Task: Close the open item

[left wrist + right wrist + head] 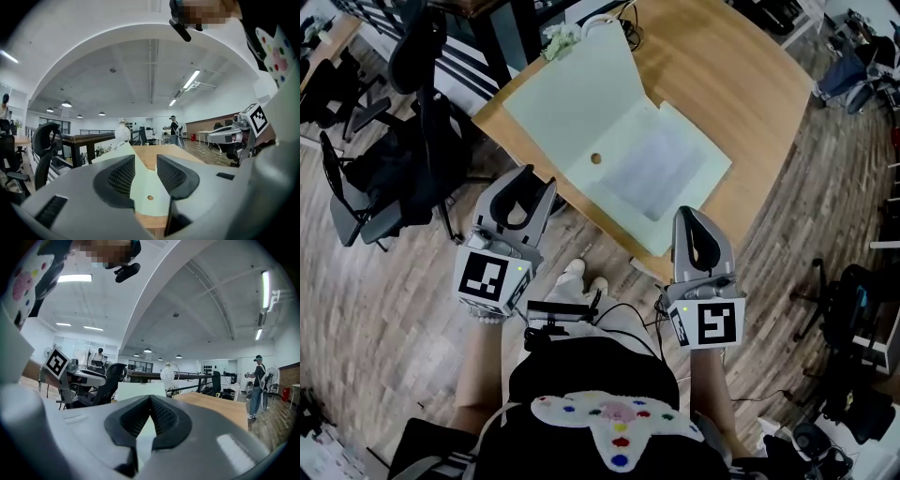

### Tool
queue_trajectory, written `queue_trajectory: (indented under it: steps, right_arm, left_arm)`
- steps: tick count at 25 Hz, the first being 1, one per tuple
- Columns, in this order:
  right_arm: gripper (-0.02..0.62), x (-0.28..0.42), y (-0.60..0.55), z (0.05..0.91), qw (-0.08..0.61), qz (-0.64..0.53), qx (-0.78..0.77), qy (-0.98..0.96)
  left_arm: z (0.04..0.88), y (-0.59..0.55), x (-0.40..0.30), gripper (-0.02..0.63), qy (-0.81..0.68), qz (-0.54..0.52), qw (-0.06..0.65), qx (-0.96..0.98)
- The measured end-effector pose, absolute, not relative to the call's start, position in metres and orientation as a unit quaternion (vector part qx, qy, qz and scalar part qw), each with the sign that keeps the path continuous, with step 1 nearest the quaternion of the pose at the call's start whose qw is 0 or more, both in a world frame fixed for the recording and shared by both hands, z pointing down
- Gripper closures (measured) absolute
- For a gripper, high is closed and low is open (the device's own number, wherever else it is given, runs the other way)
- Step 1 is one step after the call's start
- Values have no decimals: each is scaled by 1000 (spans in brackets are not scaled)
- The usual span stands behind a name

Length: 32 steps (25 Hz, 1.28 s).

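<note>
Open pale-green folder (pixel 581 112) was noted lying flat on the wooden table (pixel 750 94), just ahead of both grippers. Left gripper (pixel 525 183) was found released and empty, right gripper (pixel 696 220) clenched on nothing. Judgement: a flap's free edge should be pinched, then swung over squarely.

The person is wearing a black top (pixel 581 361) with a white patch (pixel 617 427) of coloured dots; the grey left tool (pixel 536 178) and right tool (pixel 694 216) are carrying black-and-white marker cubes (pixel 492 281).
</note>
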State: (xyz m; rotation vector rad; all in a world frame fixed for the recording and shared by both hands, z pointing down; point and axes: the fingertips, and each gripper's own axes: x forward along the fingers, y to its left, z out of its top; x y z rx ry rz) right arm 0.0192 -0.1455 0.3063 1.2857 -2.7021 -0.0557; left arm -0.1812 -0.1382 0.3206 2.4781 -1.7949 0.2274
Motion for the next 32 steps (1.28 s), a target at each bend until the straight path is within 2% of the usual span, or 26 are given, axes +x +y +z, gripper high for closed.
queue_trajectory:
  steps: [19,32]
  right_arm:
    - [588,2,-168,339,118,9,472,-873]
    - [588,6,-178,357,136,25,492,-860]
  left_arm:
    - [425,-217,-256,397,-588,69,156,790]
    - [455,-255,-259,396,-578,81,171,794]
